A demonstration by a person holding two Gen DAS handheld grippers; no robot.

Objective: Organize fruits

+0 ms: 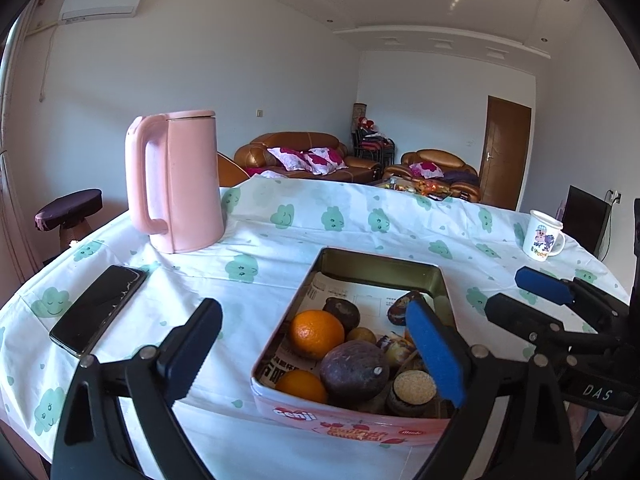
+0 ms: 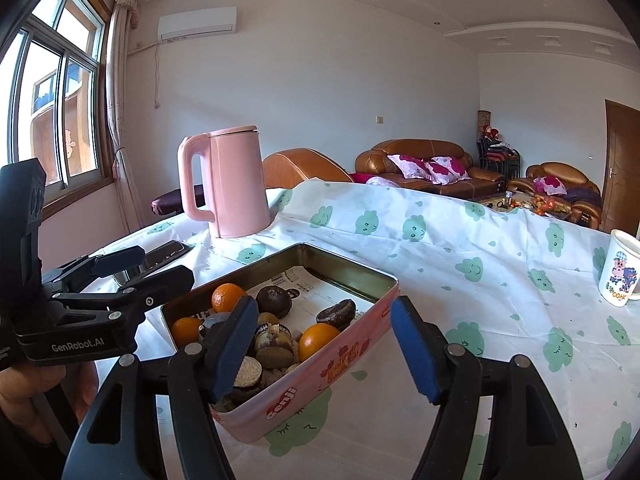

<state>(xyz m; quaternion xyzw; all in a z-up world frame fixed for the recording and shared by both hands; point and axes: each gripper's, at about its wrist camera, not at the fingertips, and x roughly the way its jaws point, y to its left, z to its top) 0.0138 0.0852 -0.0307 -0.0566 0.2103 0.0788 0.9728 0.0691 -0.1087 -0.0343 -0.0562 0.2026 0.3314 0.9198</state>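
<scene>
Left wrist view
Left gripper: spread wide and holding nothing; its left finger hangs over the tablecloth, its right finger over the tin's right side.
Tin: a rectangular metal box with pink printed sides, standing on the table just ahead, lined with printed paper.
Fruit in the tin: an orange at the left, a second orange in the near left corner, a dark purple round fruit between them and the right finger, and smaller brown and yellowish pieces crowded beside it.
Far half of the tin: mostly bare paper, with one dark fruit and another dark piece near the right wall.
Right gripper: comes in from the right edge, its fingers parted and free of any load, over the cloth just beside the tin.
Kettle: pink, upright, far left on the table.
Phone: dark, flat on the cloth, left of the tin.
Mug: white with a cartoon print, far right.
Tablecloth: white with green cloud faces.

Right wrist view
Right gripper: fingers wide apart and empty, straddling the tin's near right wall.
Tin: seen cornerwise, fruit heaped at its near end.
Oranges: one at the far left, one at the left wall, one against the right wall.
Left gripper: enters from the left, fingers apart, gripping nothing, beside the tin's left edge.
Kettle: behind the tin.
Mug: at the right edge.
</scene>
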